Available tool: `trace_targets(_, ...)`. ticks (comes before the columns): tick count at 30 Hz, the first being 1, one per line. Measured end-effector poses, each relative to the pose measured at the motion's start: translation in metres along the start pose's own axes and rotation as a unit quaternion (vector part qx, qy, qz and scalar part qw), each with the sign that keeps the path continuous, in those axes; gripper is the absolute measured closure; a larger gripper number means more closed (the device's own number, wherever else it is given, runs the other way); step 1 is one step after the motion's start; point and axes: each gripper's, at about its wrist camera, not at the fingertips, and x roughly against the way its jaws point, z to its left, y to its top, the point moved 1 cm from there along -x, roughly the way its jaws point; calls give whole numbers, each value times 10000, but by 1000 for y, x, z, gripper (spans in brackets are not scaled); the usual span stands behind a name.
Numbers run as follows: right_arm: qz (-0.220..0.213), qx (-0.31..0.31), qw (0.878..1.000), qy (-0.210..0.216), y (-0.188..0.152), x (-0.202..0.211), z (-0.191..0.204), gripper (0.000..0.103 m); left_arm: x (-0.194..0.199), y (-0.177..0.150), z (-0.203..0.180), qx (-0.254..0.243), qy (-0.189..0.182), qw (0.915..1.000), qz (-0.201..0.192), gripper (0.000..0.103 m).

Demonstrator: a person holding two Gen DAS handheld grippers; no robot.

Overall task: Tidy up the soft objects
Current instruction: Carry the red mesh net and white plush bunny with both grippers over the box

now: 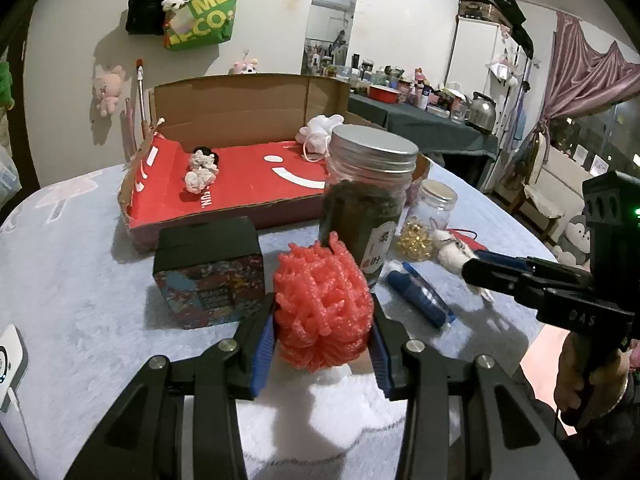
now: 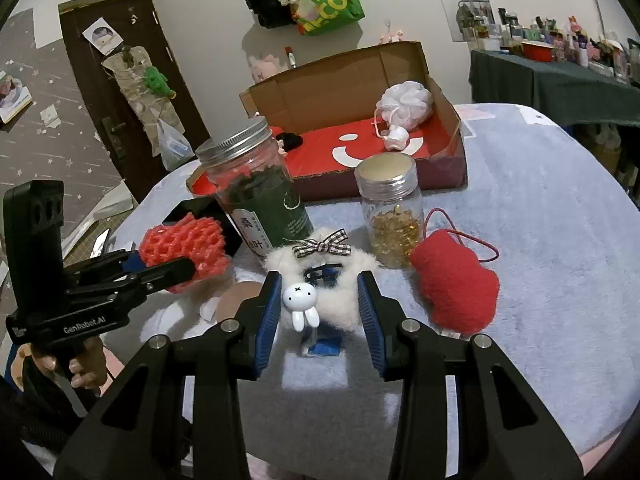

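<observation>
My left gripper (image 1: 322,322) is shut on a coral foam net ball (image 1: 322,306), held just above the table; it also shows in the right wrist view (image 2: 184,250). My right gripper (image 2: 318,304) is shut on a white fluffy plush clip (image 2: 320,280) with a checked bow and a small rabbit charm. A red felt piece (image 2: 456,286) with a red loop lies right of it. The open cardboard box (image 1: 240,192) with a red floor holds a white mesh pouf (image 2: 406,104) and a small white plush (image 1: 202,170).
A tall jar of dark leaves (image 2: 260,196) and a small jar of gold beads (image 2: 394,216) stand before the box. A dark patterned cube box (image 1: 210,272) and a blue pen-like item (image 1: 420,294) lie on the grey-blue cloth (image 2: 540,240).
</observation>
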Motion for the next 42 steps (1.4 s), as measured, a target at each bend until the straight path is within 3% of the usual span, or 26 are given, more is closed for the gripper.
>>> trace_targets(9, -39, 2, 9999, -112, 0, 10, -7, 66, 22, -6, 12, 39, 188, 9998, -98, 60)
trace_targets(21, -137, -35, 9991, -392, 6, 25, -25, 66, 40, -15, 55, 341, 689, 9970, -62, 60)
trace_targets(36, -169, 21, 9974, -700, 23, 28, -47, 66, 28, -11, 96, 454, 1010, 9938, 142, 60)
trace_targets(42, -166, 108, 9956, -919, 33, 30, -55, 66, 18, -2, 104, 246, 989, 9946, 182, 60)
